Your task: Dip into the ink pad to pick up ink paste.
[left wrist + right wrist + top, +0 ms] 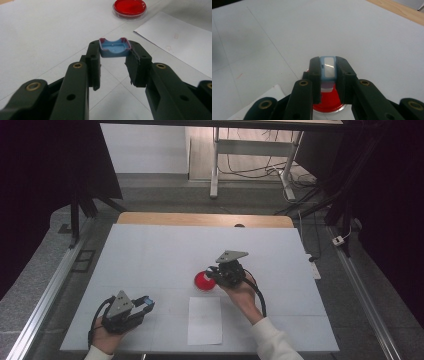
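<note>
My left gripper (148, 303) rests near the table's front left corner, shut on a small blue tray-shaped piece (114, 48) with reddish rims, pinched between the jaw tips. My right gripper (214, 275) hovers mid-table over a round red dish (203, 281). It is shut on a narrow light-blue piece (328, 68) with a shiny pale face, held on edge. In the right gripper view the red dish (329, 100) lies right beneath the jaws. From the left gripper view the same dish (129, 8) sits farther off, up and to the right.
A white sheet of paper (205, 320) lies flat near the front edge, between the two hands, also seen in the left gripper view (180, 40). The white table mat (150, 255) ends at a wooden strip (200, 219) at the back. Metal rails run along both sides.
</note>
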Tool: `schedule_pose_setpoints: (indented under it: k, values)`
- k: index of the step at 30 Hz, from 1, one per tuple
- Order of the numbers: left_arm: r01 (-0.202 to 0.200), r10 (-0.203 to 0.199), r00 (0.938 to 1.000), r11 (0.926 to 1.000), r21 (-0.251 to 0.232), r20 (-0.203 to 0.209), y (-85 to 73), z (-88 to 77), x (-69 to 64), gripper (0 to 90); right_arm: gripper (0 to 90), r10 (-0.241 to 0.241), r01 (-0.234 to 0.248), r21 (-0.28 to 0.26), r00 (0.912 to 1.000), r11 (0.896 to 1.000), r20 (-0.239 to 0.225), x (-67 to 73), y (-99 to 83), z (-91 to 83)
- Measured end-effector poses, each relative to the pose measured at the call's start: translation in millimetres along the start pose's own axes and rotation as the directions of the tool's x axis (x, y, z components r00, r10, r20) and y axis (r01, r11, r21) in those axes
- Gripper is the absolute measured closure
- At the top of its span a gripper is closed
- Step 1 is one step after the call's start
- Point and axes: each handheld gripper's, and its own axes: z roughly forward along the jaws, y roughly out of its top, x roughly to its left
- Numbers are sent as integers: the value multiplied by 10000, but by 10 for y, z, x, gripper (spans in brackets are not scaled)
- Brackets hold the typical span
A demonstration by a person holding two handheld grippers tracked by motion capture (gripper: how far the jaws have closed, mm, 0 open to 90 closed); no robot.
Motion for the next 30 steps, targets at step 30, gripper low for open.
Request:
schedule_pose_setpoints:
  k: [30]
  values:
    - [6, -6, 10000, 10000, -2, 1, 7, 25, 13, 654, 750, 71, -115, -1085, 9991, 9940, -408, 20, -28, -289]
